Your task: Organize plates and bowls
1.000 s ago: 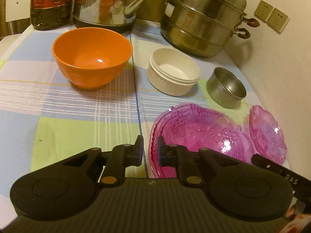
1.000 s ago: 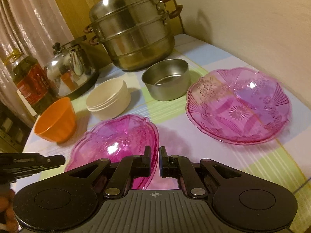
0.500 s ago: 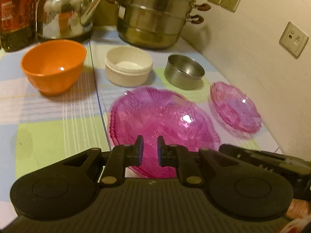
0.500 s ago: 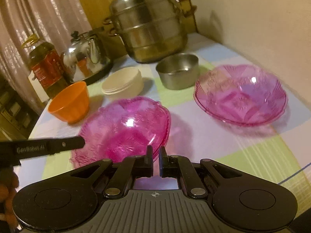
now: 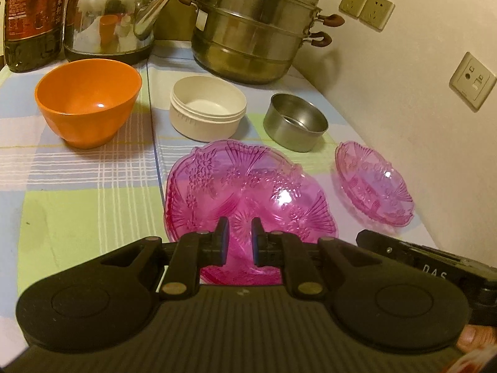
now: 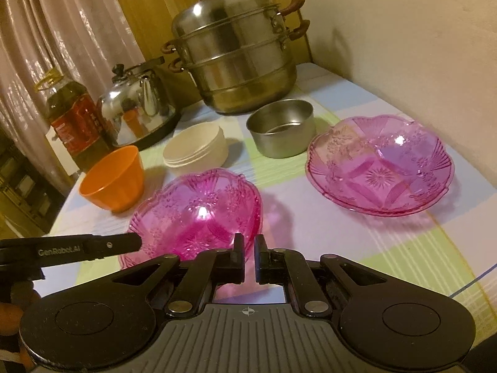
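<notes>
A dark pink glass plate stack (image 5: 248, 199) lies just ahead of my left gripper (image 5: 238, 233); it also shows in the right wrist view (image 6: 198, 217). A single lighter pink glass plate (image 5: 374, 183) lies to its right by the wall, and shows in the right wrist view (image 6: 379, 164). Behind stand an orange bowl (image 5: 88, 101), a cream bowl (image 5: 206, 107) and a small steel bowl (image 5: 295, 126). My left gripper's jaws stand a narrow gap apart, empty. My right gripper (image 6: 248, 253) is nearly closed, empty, in front of the dark plates.
A large steel steamer pot (image 5: 257, 25), a steel kettle (image 5: 108, 15) and an oil bottle (image 5: 28, 15) stand at the back of the checked tablecloth (image 5: 77, 211). The wall with sockets (image 5: 366, 7) runs along the right. A curtain (image 6: 62, 31) hangs at the left.
Both grippers have shifted over the table with the view swinging; the left now faces the dark pink plates straight on, its jaws slightly wider. No dish has moved.
</notes>
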